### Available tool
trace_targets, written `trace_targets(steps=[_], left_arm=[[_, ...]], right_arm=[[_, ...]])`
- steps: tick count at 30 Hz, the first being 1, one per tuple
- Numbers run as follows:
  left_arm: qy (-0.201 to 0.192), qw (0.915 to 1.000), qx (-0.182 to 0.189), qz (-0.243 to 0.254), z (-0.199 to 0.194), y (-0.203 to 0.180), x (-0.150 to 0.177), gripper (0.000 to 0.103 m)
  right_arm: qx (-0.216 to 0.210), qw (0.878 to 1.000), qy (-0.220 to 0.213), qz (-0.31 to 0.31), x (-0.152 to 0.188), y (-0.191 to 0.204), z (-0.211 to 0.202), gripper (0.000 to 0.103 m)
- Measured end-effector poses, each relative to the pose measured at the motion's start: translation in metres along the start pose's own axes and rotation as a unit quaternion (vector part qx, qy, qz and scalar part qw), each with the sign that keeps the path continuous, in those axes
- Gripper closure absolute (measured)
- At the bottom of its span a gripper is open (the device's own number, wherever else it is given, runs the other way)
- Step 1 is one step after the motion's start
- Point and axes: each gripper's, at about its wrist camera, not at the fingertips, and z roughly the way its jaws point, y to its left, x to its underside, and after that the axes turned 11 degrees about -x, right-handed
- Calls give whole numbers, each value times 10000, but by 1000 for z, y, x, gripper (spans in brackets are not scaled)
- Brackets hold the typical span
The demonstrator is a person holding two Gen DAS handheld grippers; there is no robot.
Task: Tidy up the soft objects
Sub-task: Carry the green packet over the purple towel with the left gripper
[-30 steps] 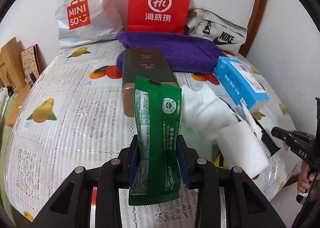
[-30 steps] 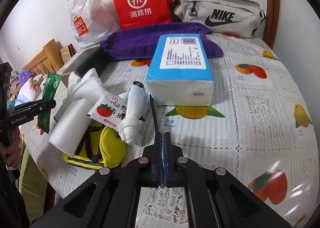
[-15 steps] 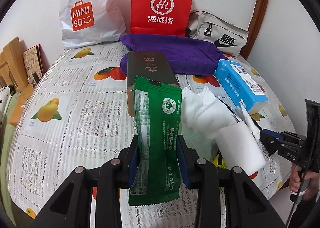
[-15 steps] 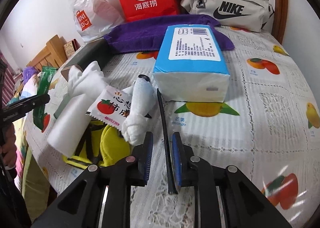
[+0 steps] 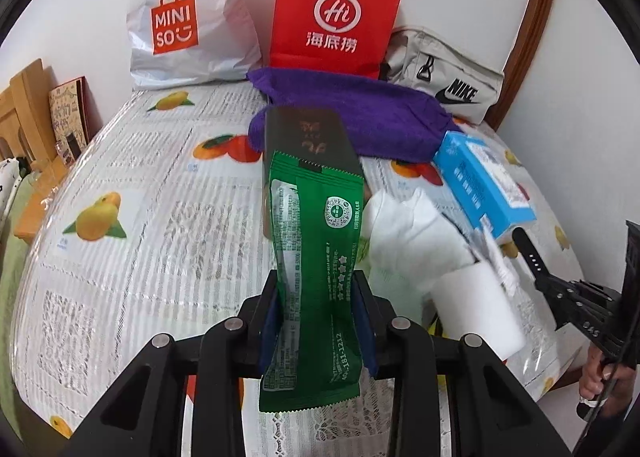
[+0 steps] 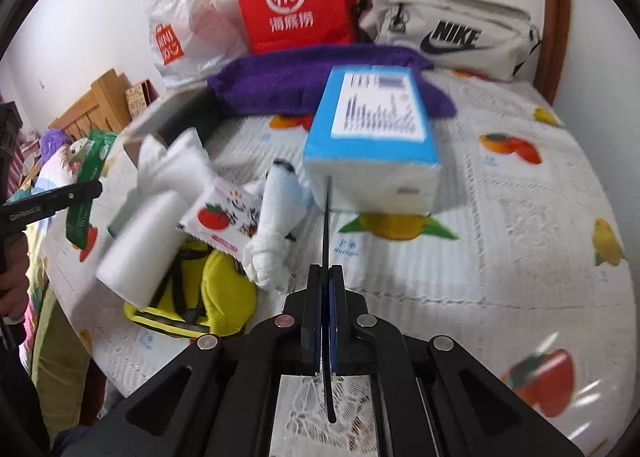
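Observation:
My left gripper (image 5: 316, 293) is shut on a green snack packet (image 5: 314, 257) and holds it upright above the table. My right gripper (image 6: 327, 277) is shut on a thin black strap (image 6: 327, 225) that sticks out forward, off the table. The strap also shows in the left wrist view (image 5: 530, 253). A heap lies at the table's near edge: a white cloth (image 6: 172, 165), a white roll (image 6: 140, 249), a tomato-print packet (image 6: 218, 219), a rolled white sock (image 6: 276, 233) and a yellow pouch (image 6: 208, 297).
A blue tissue pack (image 6: 376, 137) lies ahead of the right gripper. A purple towel (image 5: 360, 117) and a dark long box (image 5: 308, 137) lie mid-table. A Miniso bag (image 5: 184, 17), red paper bag (image 5: 332, 13) and Nike pouch (image 6: 452, 37) stand along the wall.
My right gripper opened half a second ago around the black strap, then shut on it and lifted it. My left gripper kept holding the green packet and drew back slightly.

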Motion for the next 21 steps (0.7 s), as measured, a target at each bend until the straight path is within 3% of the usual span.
trace_targets(steps=[9, 21], left_arm=[[-132, 9999, -104, -19, -6, -6, -37, 71], [-105, 9997, -209, -32, 15, -12, -94, 71]], right_arm=[[22, 9985, -540, -56, -45, 1, -39, 100], [-117, 9974, -693, -161, -118, -3, -17, 100]])
